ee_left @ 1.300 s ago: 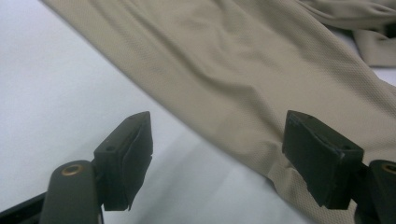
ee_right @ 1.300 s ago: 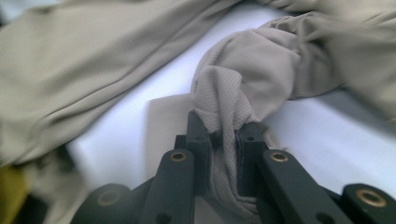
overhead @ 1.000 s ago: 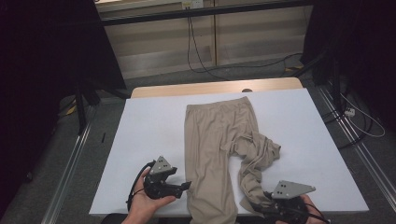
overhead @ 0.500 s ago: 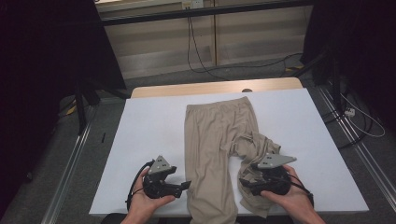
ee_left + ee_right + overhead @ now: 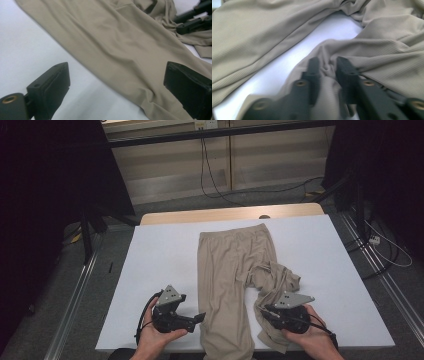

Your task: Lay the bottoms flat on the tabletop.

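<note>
On the white table [image 5: 150,270], toward its near left corner, my left gripper [image 5: 192,320] sits in my left hand [image 5: 157,340] with its jaws spread wide, nothing between them; in the left gripper view the cloth's edge runs slantwise just ahead of them, so this gripper is beside the straight leg, not on it; to its right the beige trousers [image 5: 227,270] lie lengthwise, waistband at the far side, legs running toward me, the left leg flat and hanging over the near edge; further right the other leg is bunched and twisted near the knee; my right gripper [image 5: 267,312] is on that crumpled leg, jaws drawn narrow on a pinch of fabric [image 5: 327,66]; I judge the right hand [image 5: 310,340] must draw this leg out toward me, along the trousers' long axis.
</note>
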